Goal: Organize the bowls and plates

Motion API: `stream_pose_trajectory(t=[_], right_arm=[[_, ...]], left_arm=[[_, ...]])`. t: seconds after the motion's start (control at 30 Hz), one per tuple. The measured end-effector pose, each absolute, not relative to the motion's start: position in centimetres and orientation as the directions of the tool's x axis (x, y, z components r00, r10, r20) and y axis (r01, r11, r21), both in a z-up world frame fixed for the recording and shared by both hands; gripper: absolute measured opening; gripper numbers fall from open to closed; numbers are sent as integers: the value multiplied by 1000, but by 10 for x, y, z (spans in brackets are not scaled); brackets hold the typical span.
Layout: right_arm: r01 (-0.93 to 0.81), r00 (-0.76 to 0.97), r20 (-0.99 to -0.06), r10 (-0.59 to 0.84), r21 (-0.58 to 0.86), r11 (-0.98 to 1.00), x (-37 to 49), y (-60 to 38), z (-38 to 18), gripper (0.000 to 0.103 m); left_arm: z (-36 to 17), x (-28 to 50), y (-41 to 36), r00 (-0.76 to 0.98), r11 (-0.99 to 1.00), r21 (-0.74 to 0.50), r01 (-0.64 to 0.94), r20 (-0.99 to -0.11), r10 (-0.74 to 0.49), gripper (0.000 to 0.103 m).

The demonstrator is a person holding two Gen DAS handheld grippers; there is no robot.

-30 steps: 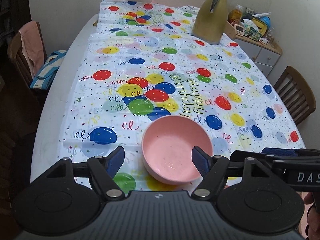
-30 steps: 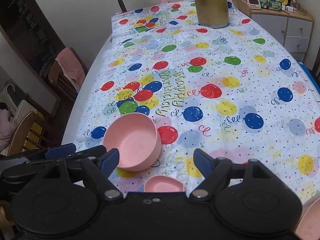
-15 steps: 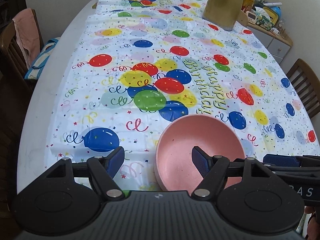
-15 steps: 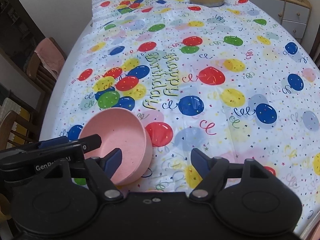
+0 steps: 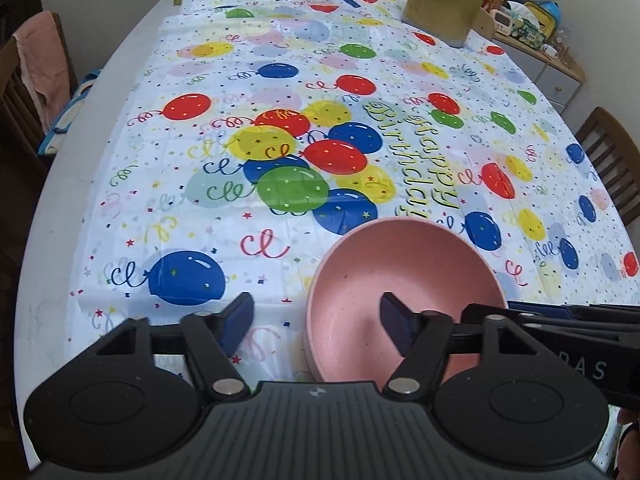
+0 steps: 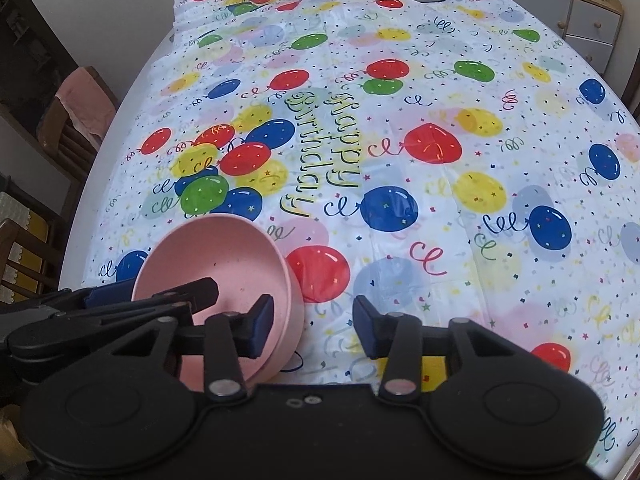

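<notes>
A pink bowl [image 5: 404,292] stands near the front edge of the balloon-print tablecloth [image 5: 280,60]. My left gripper [image 5: 318,322] straddles the bowl's left rim, one finger inside and one outside. Its jaws are closing, and the outer pad is still clear of the wall. In the right wrist view the bowl [image 6: 216,264] sits at lower left. My right gripper [image 6: 314,326] straddles its right wall the same way. Its jaws are closing too, with a gap left at the outer pad. Each gripper shows at the edge of the other's view.
A gold pitcher [image 5: 440,4] stands at the far end of the table. A chair draped with pink cloth [image 5: 40,68] is on the left, another chair [image 5: 612,160] on the right. A cluttered cabinet [image 5: 532,20] stands beyond the far right corner.
Both grippers came down and closer to the bowl, which now fills more of each view. Both pairs of jaws have narrowed, each now astride one side of the rim.
</notes>
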State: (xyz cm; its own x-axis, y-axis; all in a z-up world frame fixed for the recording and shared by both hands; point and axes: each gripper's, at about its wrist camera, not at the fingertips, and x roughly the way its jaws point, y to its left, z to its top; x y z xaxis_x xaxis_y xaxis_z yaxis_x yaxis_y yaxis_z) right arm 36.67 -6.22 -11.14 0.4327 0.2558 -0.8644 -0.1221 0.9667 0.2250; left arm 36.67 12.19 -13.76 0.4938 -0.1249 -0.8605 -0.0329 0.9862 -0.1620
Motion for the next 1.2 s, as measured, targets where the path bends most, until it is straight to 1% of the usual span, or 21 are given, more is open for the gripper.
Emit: stream_pose_trajectory(t=[0.03,0.13,0.2,0.23,0.33,0.37,0.47,0.7,1.2], right_arm=[[-120,432,-864,258,228,966,367,-62,-112,34],[-122,432,-862,266,236,964,367,-60,-112,25],[-126,433,-861,266,234,964,367,-58,-112,21],[-131,433,-861,266,232,964,367,-56,-112,18],[-140,433,-863,263,223,965,366,-52,-110,11],[-140,430,-864,261,221,965,366,-51,-110,8],[-146,430,-871,239,194,970,365,-47,-108,7],[-151,423,-879,220,172,974,351,-46,-99,6],[-148,429,-868,248,204,968,288,-93,-54,6]], left_arm=[[-138,367,121,492,985,-169,-26,-860,-135,50],[-138,366,119,487,984,-176,-25,-862,-142,35],[-138,366,119,478,983,-183,-33,-866,-145,31],[-138,366,120,473,982,-186,-38,-869,-146,29],[-137,365,120,462,983,-177,-44,-876,-137,21],[-137,364,120,459,983,-178,-47,-878,-137,21],[-137,362,122,445,981,-184,-62,-885,-138,17],[-118,346,113,448,986,-161,-53,-886,-120,17],[-66,279,57,451,994,-112,6,-887,-103,17]])
